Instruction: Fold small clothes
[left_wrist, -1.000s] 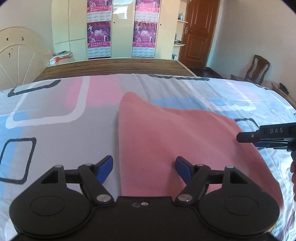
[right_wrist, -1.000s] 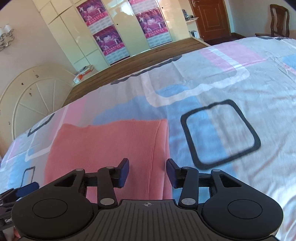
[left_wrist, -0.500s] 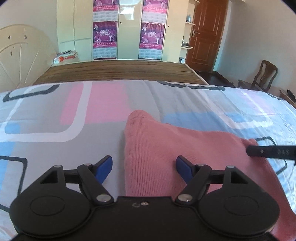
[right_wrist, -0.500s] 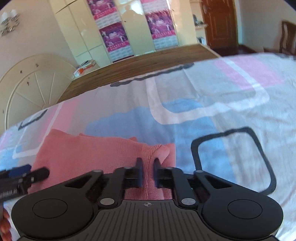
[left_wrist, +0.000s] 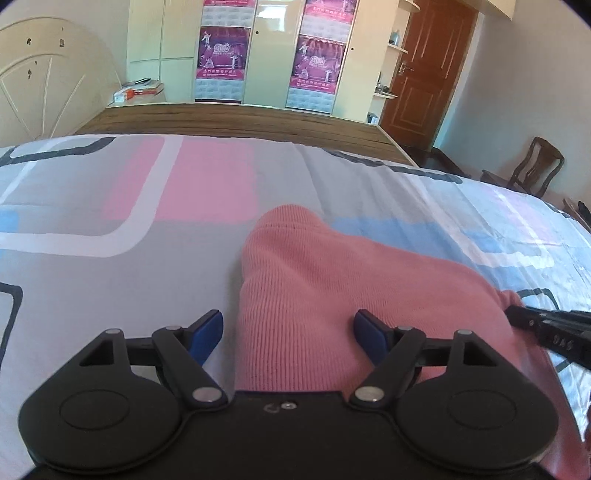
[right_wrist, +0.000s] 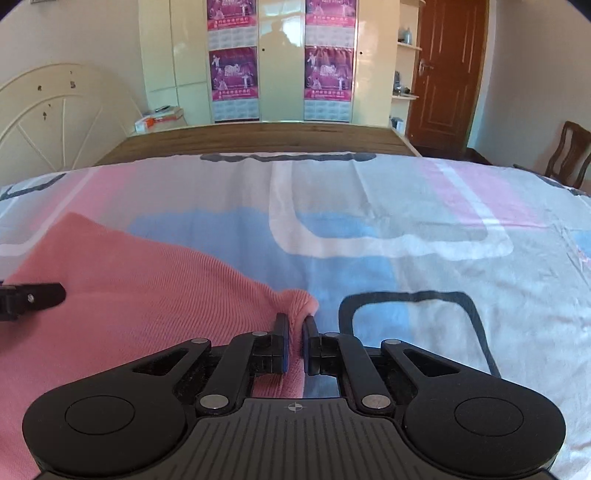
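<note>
- On the bedsheet (right_wrist: 424, 206) printed with grey, pink and blue blocks lies the task's thing, a salmon-pink ribbed knit garment (left_wrist: 332, 295), spread wide and mostly flat.
- Right gripper (right_wrist: 294, 334): jaws nearly closed, pinching a bunched corner of the pink knit at its right edge.
- Left gripper (left_wrist: 288, 328): blue-tipped jaws spread wide, straddling the garment's left edge and gripping nothing.
- Judging by the lie of the cloth, folding has barely begun: one corner is gathered, and no crisp fold is visible.
- What seems left: the left jaws must close on their edge, then both corners carry over to make the fold.
</note>
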